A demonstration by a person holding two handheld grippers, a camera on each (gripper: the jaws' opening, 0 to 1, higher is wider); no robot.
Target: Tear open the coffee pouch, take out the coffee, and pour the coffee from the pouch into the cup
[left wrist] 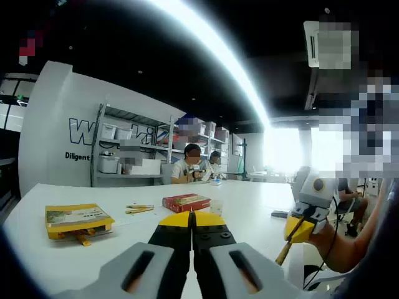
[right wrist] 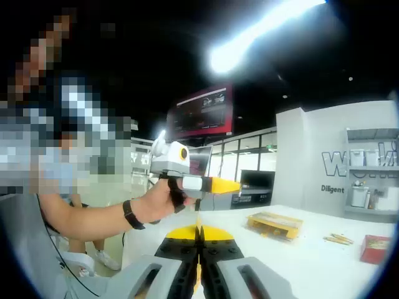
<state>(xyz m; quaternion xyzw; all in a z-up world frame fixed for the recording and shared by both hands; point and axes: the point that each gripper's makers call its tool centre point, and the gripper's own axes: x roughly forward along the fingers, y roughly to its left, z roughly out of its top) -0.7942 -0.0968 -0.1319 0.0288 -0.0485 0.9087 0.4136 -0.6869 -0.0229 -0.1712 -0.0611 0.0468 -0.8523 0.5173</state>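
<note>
both claws hover above the white counter (left wrist: 249, 205). left claw (left wrist: 191, 219) is pressed together; right claw (right wrist: 200, 233) pinches a thin coffee stick (right wrist: 198, 221). yellow box (left wrist: 77, 219) near the counter's edge, red box (left wrist: 186, 202) mid-counter, open surface between.

white wall (left wrist: 56, 124): "diligent" legible; large lettering above partly hidden by shelves.

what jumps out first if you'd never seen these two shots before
In the left gripper view, the left hand-held gripper has its yellow-tipped jaws closed over a white table bearing a yellow box and a red box. At its right edge the right hand-held gripper pinches a thin coffee stick. A bright ceiling light strip arcs overhead.
</note>
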